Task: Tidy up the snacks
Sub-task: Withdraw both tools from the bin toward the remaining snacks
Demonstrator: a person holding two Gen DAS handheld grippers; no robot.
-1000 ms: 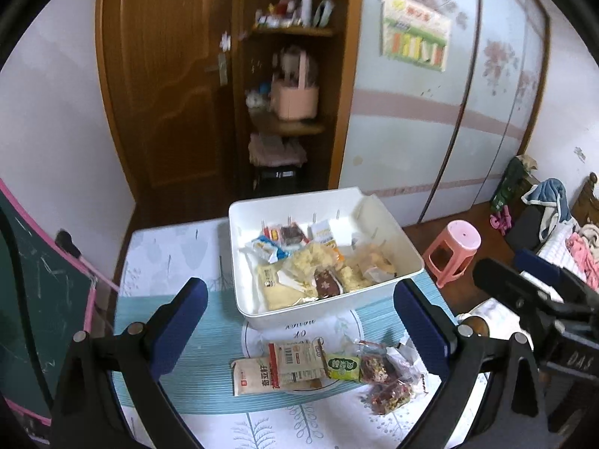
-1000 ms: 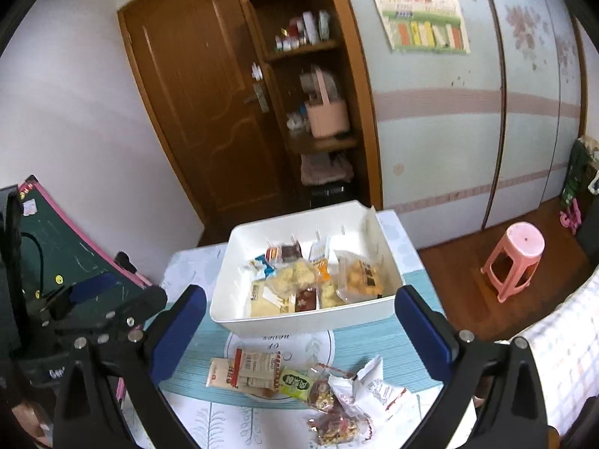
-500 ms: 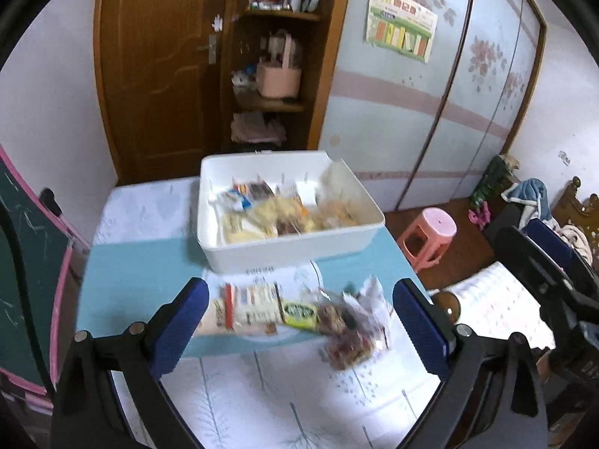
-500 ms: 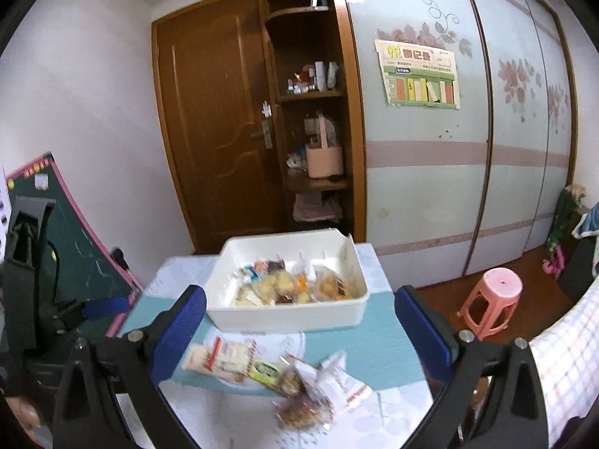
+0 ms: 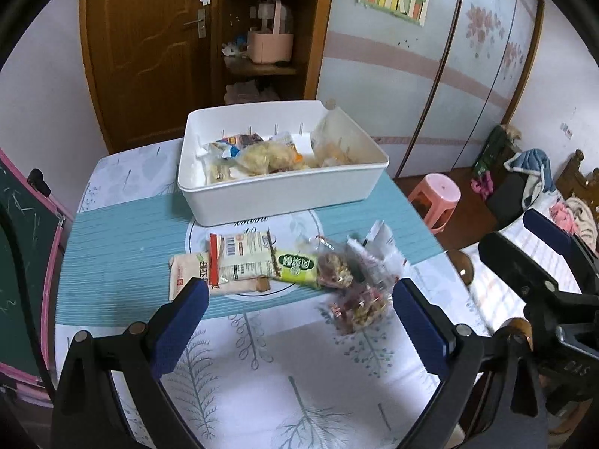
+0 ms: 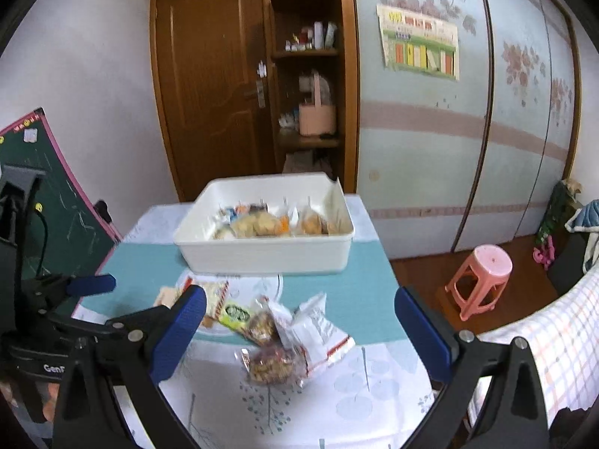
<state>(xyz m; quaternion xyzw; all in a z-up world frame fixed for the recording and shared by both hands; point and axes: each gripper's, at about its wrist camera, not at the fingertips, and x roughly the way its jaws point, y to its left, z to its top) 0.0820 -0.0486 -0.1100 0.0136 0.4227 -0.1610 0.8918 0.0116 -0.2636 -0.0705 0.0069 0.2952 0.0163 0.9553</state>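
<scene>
A green chalkboard (image 5: pixel 22 262) is seen far to the left of the left hand-held gripper (image 5: pixel 299 321). This hand-held gripper is held over the desk (image 5: pixel 262 374) with its two blue fingers (image 5: pixel 179 321) spread wide, and nothing is pinched between them.

Just ahead of its left finger, a tan snack pack (image 5: pixel 187 273) is laid flat on the desk. A white pack with a red stripe (image 5: pixel 239 258) is laid partly on top of it. Next to that, a green snack bar (image 5: pixel 295 265) is seen, touching the white pack. Further right, clear bags of nuts (image 5: pixel 355 299) are piled up, with a white torn wrapper (image 5: pixel 378 250) beside them. All of these are found between the two fingers and a little in front of them.

Behind the loose snacks, further from the hand-held gripper, a white bin (image 5: pixel 280 191) is set on the desk. It is already partly filled with snack packs (image 5: pixel 262 157).

To the right of the desk, a pink stool (image 5: pixel 434 194) is seen on the floor.

The right hand-held gripper (image 6: pixel 299 321) is also held over the desk, and its fingers are spread wide too, with nothing pinched. The bags of nuts (image 6: pixel 273 359) and the torn wrapper (image 6: pixel 318 329) are seen between its fingers, close in front. The white bin (image 6: pixel 262 254) is seen further ahead. This picture is a bit blurry.
</scene>
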